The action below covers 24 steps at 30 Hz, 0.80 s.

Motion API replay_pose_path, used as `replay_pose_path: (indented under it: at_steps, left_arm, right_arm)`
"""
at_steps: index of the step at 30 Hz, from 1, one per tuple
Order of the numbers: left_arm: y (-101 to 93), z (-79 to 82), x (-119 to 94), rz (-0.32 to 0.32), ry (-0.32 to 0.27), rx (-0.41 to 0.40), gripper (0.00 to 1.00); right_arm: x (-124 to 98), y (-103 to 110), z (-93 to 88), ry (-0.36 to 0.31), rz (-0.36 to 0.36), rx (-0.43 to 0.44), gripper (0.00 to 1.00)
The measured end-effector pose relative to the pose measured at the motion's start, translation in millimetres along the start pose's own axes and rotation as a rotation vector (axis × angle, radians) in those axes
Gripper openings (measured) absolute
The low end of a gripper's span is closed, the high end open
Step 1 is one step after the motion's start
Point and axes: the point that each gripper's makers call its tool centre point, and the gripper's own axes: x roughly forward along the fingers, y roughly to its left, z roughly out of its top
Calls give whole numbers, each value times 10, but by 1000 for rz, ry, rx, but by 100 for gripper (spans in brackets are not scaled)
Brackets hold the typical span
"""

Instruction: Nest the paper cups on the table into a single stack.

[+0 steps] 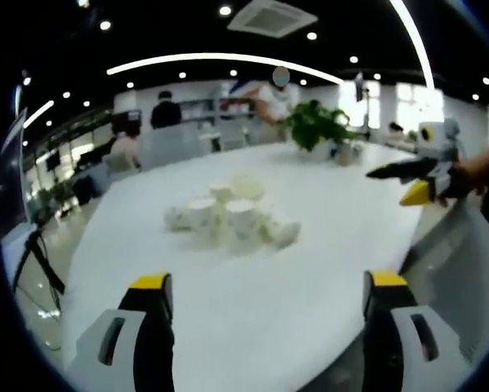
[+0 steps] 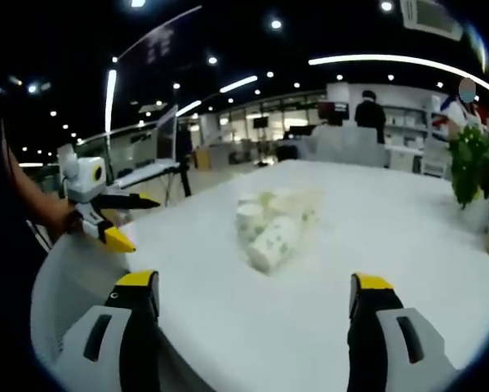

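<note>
Nothing is stacked yet: the paper cups (image 1: 228,216) sit clustered mid-tabletop (image 1: 309,286), some tipped over. Both the left gripper (image 1: 268,298) and right gripper (image 2: 254,298) hover, fingers released; next comes reaching for one.

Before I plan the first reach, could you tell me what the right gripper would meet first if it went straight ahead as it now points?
Probably the paper cup lying on its side at the near edge of the cup cluster. The right gripper is open, with bare white table before it; depth is uncertain.
</note>
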Motion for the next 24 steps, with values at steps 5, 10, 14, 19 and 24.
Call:
replay_pose_path:
  at_steps: [5,10,14,19,24]
  left_arm:
    - [19,30,-10,9,-13,1,99]
    - [32,14,-11,16,-4,-2,99]
    - [38,24,0,8,-12,-2,99]
    - [48,-13,13,8,6,-6,99]
    - [44,-33,19,12,23,0,99]
  right_arm:
    - [76,6,48,8,12,-21,95]
    - [159,-89,107,40,16,19,100]
    - [193,-193,176,45,8,18,100]
    - [231,-341,268,35,-21,25,100]
    - [307,-400,305,46,-15,44,100]
